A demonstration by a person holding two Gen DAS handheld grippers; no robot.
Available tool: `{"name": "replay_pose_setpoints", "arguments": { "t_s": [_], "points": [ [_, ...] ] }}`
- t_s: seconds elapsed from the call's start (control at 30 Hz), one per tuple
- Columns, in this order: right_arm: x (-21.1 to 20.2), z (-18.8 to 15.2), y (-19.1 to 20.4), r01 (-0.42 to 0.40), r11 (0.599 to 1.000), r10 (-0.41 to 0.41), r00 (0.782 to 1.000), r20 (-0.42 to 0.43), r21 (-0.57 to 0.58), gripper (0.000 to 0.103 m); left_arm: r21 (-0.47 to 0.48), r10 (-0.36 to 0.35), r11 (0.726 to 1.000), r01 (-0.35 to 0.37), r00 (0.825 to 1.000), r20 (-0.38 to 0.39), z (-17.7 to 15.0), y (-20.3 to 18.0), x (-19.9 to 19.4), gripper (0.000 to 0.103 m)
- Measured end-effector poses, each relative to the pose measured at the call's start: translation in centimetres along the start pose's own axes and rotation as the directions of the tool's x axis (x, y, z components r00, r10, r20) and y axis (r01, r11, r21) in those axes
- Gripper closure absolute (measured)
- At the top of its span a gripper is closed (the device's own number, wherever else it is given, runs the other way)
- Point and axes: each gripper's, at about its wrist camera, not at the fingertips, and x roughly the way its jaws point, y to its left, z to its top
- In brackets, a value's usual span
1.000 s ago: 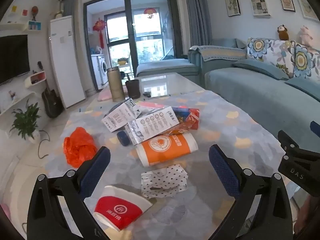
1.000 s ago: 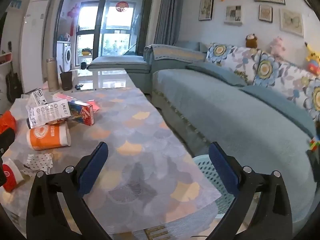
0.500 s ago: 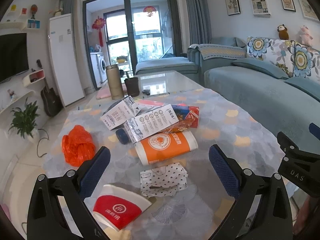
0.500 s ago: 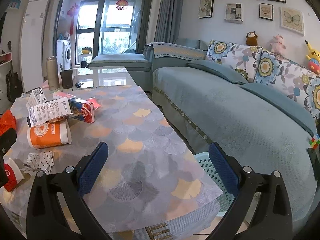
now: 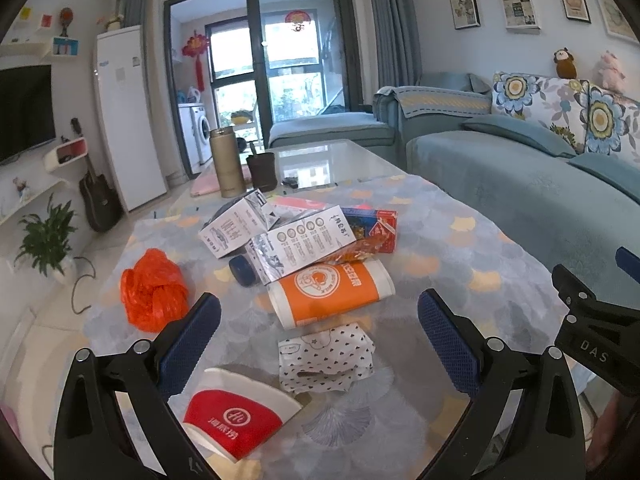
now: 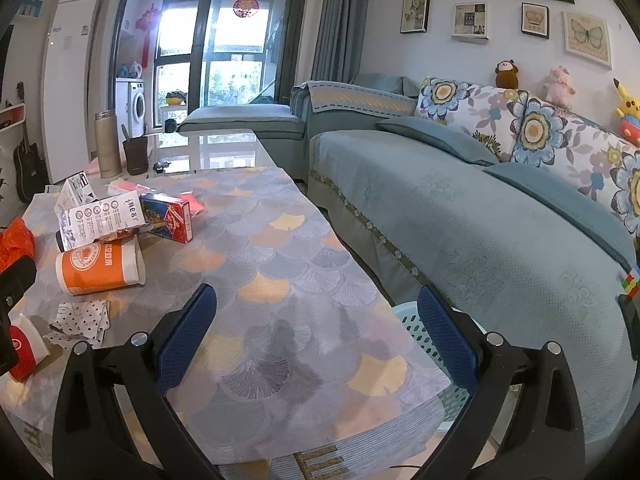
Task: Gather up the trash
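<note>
Trash lies on the patterned table: a red paper cup on its side nearest me, a dotted paper wrapper, an orange-and-white cup, a crumpled orange bag, white cartons and a red-blue box. My left gripper hovers open above the wrapper, holding nothing. My right gripper is open over the bare right part of the table, empty. A pale green basket stands on the floor between table and sofa.
A gold thermos and a dark cup stand at the far end on the glass top. A blue sofa runs along the right side. A guitar and a plant are by the left wall.
Both grippers have drifted slightly lower and forward over the table; the trash pile sits a little nearer in the left view. Nothing was grasped or moved.
</note>
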Motion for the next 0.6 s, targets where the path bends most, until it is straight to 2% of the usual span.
{"name": "replay_pose_setpoints", "arguments": {
  "t_s": [0.6],
  "points": [
    [0.18, -0.2, -0.32, -0.005, 1.0, 0.005, 1.0, -0.013, 0.012, 0.008, -0.011, -0.01, 1.0, 0.01, 1.0, -0.011, -0.12, -0.01, 0.2, 0.007]
  ]
}}
